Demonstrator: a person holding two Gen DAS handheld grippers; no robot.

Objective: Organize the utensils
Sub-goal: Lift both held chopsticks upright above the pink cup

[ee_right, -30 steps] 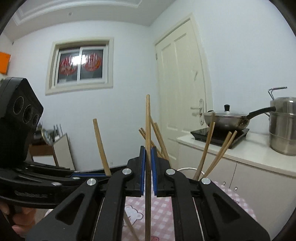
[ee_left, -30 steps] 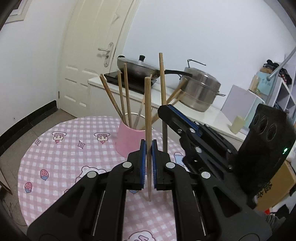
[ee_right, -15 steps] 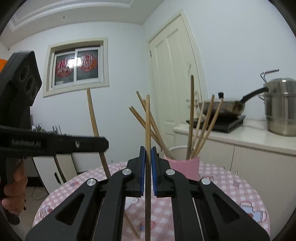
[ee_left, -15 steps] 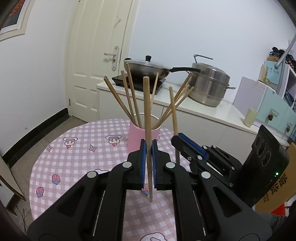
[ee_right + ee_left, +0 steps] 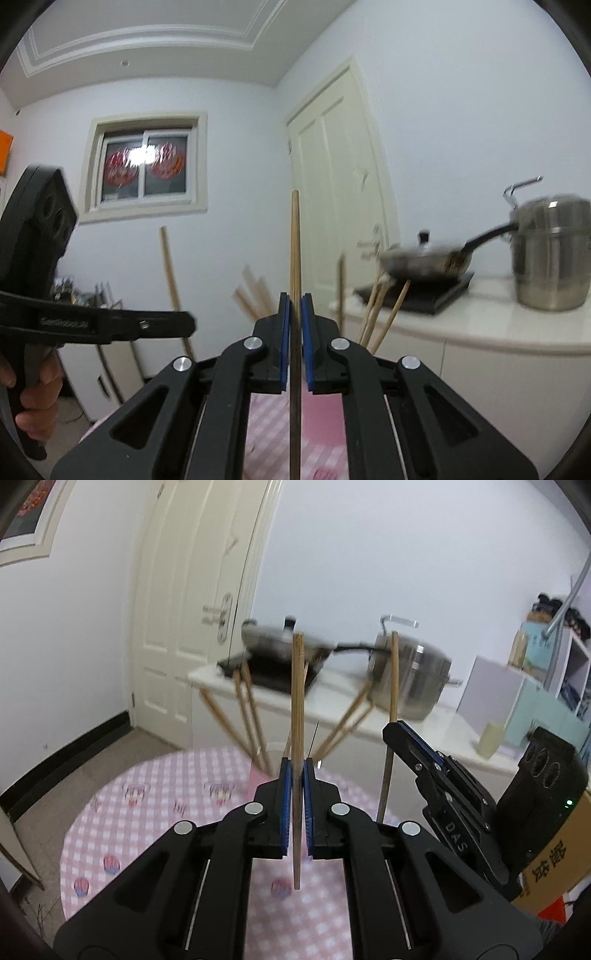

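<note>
My left gripper (image 5: 295, 771) is shut on an upright wooden chopstick (image 5: 297, 701). My right gripper (image 5: 295, 306) is shut on another upright chopstick (image 5: 295, 243). In the left wrist view the right gripper (image 5: 397, 729) is at the right with its chopstick (image 5: 392, 686). The pink cup (image 5: 258, 781) of several chopsticks (image 5: 247, 716) stands on the table just behind my left gripper, mostly hidden. In the right wrist view the cup's chopsticks (image 5: 384, 314) fan out behind the fingers, and the left gripper (image 5: 184, 326) is at the left with its chopstick (image 5: 170, 266).
A round table with a pink checked cloth (image 5: 155, 805) is below. Behind it a white counter (image 5: 332, 701) carries a hob with a lidded pan (image 5: 273, 642) and a steel pot (image 5: 410, 675). A cardboard box (image 5: 554, 867) is at the right. A door (image 5: 192, 602) is at the back.
Both grippers have risen and tilted up while still holding their chopsticks. The cup has sunk behind the fingers in both views. The right gripper has shifted further right of the left one.
</note>
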